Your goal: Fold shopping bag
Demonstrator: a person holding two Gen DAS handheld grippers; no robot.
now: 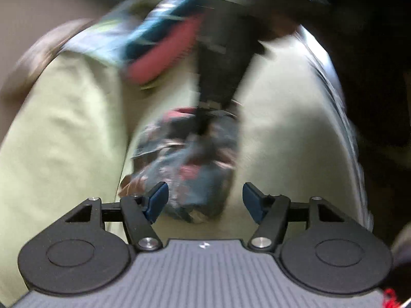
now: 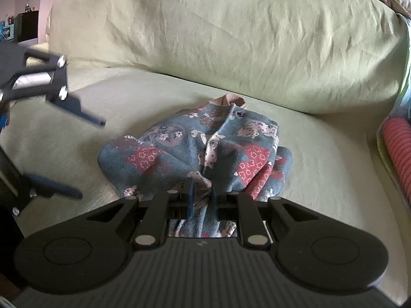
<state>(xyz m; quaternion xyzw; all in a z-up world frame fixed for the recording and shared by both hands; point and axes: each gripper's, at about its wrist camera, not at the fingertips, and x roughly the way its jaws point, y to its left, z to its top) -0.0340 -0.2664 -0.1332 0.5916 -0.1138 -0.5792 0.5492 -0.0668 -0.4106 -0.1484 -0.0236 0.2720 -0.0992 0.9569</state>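
Closest to the lens, lower centre of the right wrist view: right gripper (image 2: 202, 192), fingers drawn in tight on a pinch of patterned cloth. Clamped on the near edge of the shopping bag (image 2: 195, 151), presumably to anchor that side while the other tong works. Bag itself sitting mid-frame on the green sofa seat (image 2: 321, 159), a rumpled heap of blue-grey fabric with red flower patches, a pale pink lining (image 2: 232, 100) peeking out at its far edge, a small dark button (image 2: 240, 114) just below that. Already bunched down small, though far from a neat fold by the look of it. Nothing visible inside the bag; mouth gathered shut, so contents cannot be told.

Over to the left edge of the same view: left gripper (image 2: 87, 154), fingers spread wide, off the bag and gripping nothing. Blurred, so likely on the move.

Switching to the left wrist view, heavily smeared: blue pads (image 1: 158, 201) well apart at the bottom, the bag just ahead between them, the right tong's dark body reaching down from the upper centre onto it. Looks poised to take a second hold.

Right edge of the right wrist view: something red and ribbed (image 2: 398, 148) lying on a bright printed sheet, too cropped to name.
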